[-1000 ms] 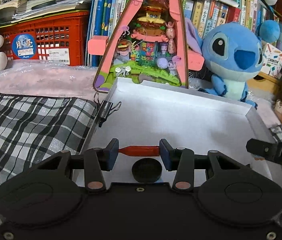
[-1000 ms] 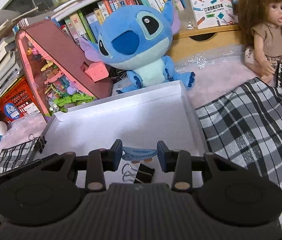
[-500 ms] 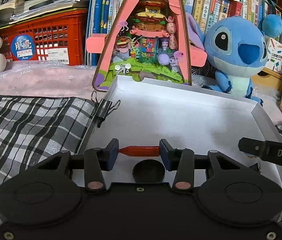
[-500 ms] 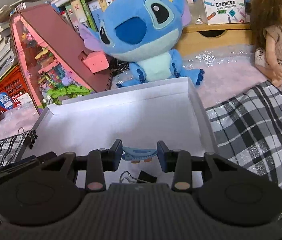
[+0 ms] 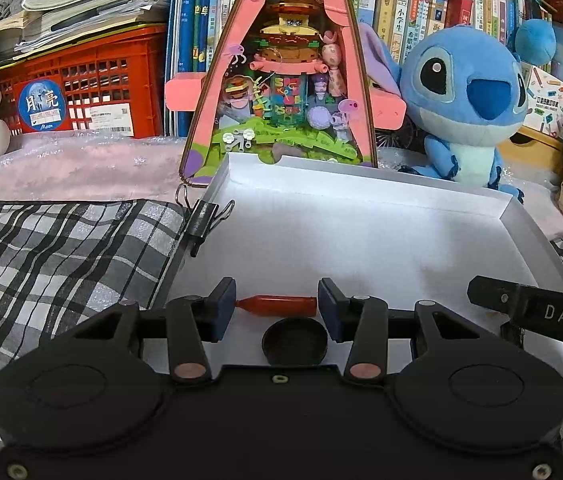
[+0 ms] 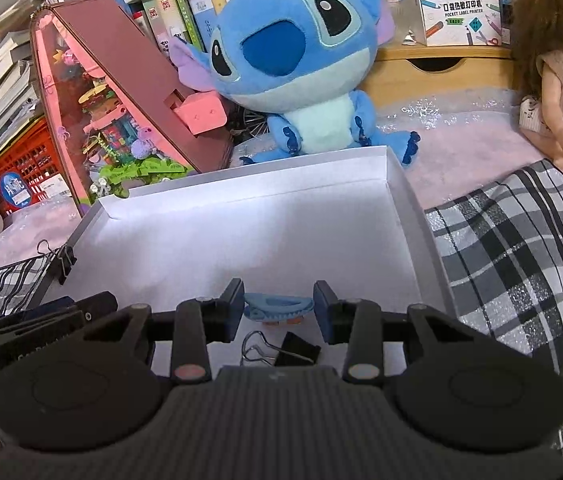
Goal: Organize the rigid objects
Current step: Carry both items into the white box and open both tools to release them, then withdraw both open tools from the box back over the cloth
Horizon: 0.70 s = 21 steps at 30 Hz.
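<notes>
- Left gripper (image 5: 276, 307): jaws part closed, clamped end-to-end on small red toy bottle (image 5: 277, 305), held over the near end of the white tray (image 5: 361, 184). Looks light, stiff, smooth plastic; the tapered neck could slip, mid-body is the safer grip.
- Black round cap (image 5: 294, 340) lies on the tray floor just below it.
- Right gripper (image 6: 278, 307): jaws part closed on blue hair clip (image 6: 277, 307), gripped by its ends. Light, probably springy; don't squeeze hard.
- Black binder clip (image 6: 281, 350) lies under it in the tray.
</notes>
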Available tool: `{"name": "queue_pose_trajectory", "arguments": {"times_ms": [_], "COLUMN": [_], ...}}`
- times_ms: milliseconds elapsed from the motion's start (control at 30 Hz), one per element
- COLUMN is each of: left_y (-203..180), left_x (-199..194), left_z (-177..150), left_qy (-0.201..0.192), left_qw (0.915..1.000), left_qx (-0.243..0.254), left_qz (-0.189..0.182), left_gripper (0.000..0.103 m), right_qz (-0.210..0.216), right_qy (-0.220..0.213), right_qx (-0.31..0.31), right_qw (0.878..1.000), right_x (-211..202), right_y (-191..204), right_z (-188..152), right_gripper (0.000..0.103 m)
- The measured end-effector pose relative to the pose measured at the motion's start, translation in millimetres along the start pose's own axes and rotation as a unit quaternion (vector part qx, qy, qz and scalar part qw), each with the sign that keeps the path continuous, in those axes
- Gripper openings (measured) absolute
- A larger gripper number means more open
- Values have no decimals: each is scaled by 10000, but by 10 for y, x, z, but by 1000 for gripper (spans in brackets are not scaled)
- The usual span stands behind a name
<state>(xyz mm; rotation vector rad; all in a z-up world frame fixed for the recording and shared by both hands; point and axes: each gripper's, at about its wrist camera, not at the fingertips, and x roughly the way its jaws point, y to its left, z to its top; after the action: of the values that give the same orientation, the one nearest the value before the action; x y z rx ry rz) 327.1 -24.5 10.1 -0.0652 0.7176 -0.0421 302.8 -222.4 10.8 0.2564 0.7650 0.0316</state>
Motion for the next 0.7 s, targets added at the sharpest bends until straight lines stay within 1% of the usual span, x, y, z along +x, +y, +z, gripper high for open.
{"name": "queue_pose_trajectory", "arguments": {"times_ms": [367,467,500,533,567,600,633,667,700], "left_y": [-39,-48,-46,-42,-30,-16,-3,10,20], "left_x": [2,3,0,-3,-8,-17,-32,-51,-66], "left_z": [-42,-41,-44,-45,-46,-49,-53,-56,-57], "left_qy": [-29,-19,-13,1,16,14,-3,-14,-16], "left_qw": [9998,9997,9997,9998,9999,9999,9999,10000,10000], "left_qx": [215,232,225,201,156,105,65,40,33], "left_qz": [36,10,1,-16,-46,-71,-82,-82,-78], "left_gripper": [45,49,52,58,61,67,71,72,75], "right_qz": [-6,-10,3,37,79,157,213,244,265], "right_qy": [-11,-19,-24,-32,-42,-51,-68,-86,-102], "right_qx": [-43,-89,-87,-72,-22,61,153,213,242], "right_qw": [10000,10000,10000,10000,10000,9998,9996,9994,9993], "right_x": [-9,-17,-22,-27,-35,-43,-58,-71,-83], "right_y": [-6,0,-3,-12,-30,-55,-80,-97,-111], "right_z": [-18,-33,-36,-40,-43,-45,-49,-52,-56], "right_gripper": [46,46,46,50,62,64,68,72,74]}}
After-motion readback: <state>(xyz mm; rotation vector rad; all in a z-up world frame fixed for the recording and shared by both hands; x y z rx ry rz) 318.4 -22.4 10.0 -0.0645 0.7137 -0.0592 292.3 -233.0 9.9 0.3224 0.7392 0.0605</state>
